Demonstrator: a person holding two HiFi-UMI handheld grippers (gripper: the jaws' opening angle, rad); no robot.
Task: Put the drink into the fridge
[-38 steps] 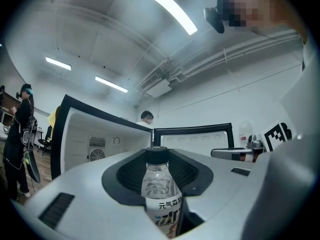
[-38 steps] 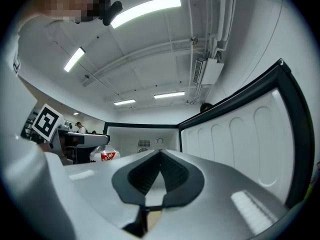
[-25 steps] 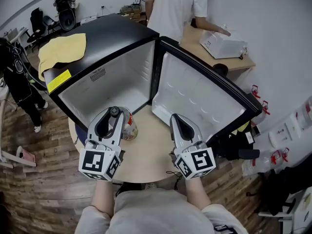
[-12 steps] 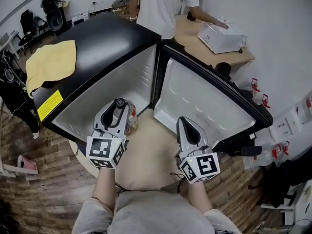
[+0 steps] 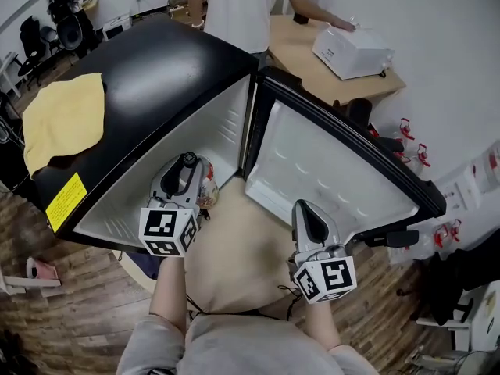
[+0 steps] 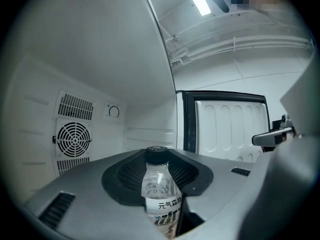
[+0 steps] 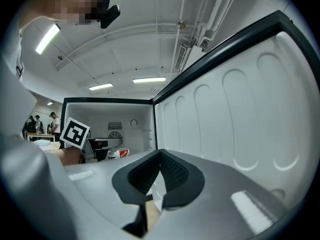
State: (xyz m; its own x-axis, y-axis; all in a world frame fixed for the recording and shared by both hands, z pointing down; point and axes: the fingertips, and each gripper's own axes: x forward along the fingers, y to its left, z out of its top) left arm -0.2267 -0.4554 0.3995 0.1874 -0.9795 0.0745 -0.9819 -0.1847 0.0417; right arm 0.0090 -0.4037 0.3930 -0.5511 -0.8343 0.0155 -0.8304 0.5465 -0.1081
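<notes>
Drink bottle [image 6: 159,181] clamped in left gripper [image 5: 186,170] at fridge [image 5: 180,69] mouth; carry well inside before letting go. Right gripper [image 5: 307,217] clenched, empty.

Glossy blk fridge [image 5: 172,61], clear plastic bottle [image 6: 160,189], yellow cloth [image 5: 62,119], wood floor [image 5: 70,319].

drink bottle [image 6: 159,186]: clear, black cap, upright | fridge [image 5: 168,65]: door open

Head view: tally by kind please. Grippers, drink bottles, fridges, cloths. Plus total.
Grippers: 2, the left gripper and the right gripper
Drink bottle: 1, held in the left gripper's jaws at the fridge opening
Fridge: 1, black, door open
Yellow cloth: 1, on the fridge top
Total: 5
</notes>
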